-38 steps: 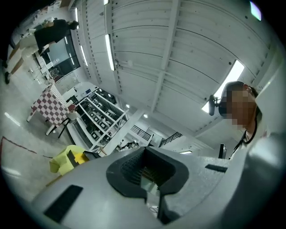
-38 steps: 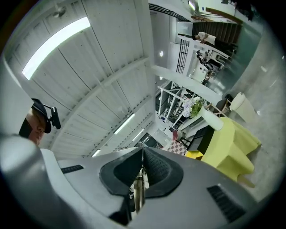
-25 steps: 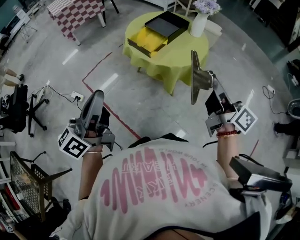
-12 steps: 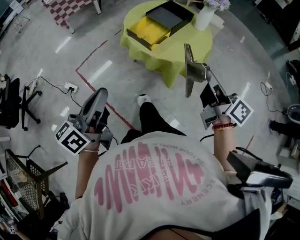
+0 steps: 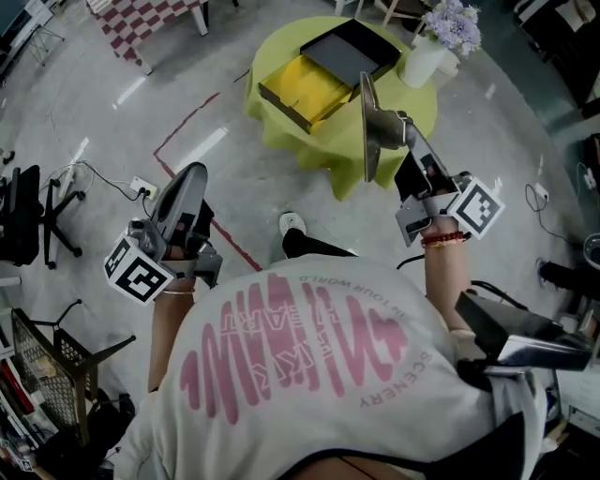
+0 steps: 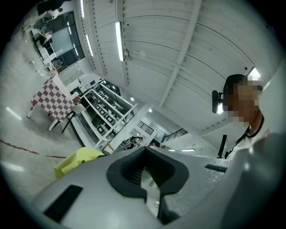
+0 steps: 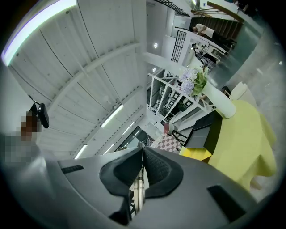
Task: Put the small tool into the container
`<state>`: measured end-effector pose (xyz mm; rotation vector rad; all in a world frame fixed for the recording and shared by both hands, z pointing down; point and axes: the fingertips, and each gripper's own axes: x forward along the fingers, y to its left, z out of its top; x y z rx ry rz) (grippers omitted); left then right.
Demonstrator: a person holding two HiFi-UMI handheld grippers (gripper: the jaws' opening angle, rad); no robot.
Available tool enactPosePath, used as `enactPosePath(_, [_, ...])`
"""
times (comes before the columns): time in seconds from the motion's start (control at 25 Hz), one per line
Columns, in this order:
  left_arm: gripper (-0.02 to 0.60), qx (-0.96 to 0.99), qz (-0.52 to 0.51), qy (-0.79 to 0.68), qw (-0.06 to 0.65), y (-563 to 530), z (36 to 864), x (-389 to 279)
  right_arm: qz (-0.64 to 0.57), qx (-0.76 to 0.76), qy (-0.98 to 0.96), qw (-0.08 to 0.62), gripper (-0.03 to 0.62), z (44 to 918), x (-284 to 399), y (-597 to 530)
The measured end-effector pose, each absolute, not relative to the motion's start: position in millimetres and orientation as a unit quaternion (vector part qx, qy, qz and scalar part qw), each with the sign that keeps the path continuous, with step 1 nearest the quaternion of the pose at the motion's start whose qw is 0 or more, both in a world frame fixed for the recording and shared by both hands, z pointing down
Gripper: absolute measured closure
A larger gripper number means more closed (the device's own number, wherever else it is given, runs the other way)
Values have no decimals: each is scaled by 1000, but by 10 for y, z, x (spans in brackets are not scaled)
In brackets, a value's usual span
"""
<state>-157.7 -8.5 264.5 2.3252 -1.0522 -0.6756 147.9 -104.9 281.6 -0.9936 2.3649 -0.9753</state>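
Observation:
An open box with a yellow inside [image 5: 305,89] and a black lid [image 5: 352,52] lies on a round table under a yellow-green cloth [image 5: 314,141], ahead of me. I see no small tool in any view. My left gripper [image 5: 194,175] is raised at the left, over the floor; its jaws are shut with nothing between them [image 6: 145,150]. My right gripper [image 5: 367,122] points upward near the table's near edge, also shut and empty [image 7: 143,150]. The right gripper view catches the box [image 7: 196,154] and the cloth [image 7: 241,147] at the right.
A white vase of lilac flowers [image 5: 424,61] stands on the table beside the box. A checkered table [image 5: 141,23] is at the far left. An office chair [image 5: 28,216], a power strip with cable [image 5: 141,187] and a wire rack [image 5: 47,366] sit along the left. Red tape lines [image 5: 187,122] mark the floor.
The person has stepped forward, so the table and box are nearer. Both grippers stay raised and shut, the right one now by the table's edge.

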Motion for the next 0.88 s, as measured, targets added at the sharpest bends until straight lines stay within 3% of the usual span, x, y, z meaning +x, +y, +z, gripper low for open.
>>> enactPosePath(0.88, [574, 800, -248, -463, 290, -2030, 3126, -2003, -419, -316, 843, 119, 582, 3592, 808, -3486])
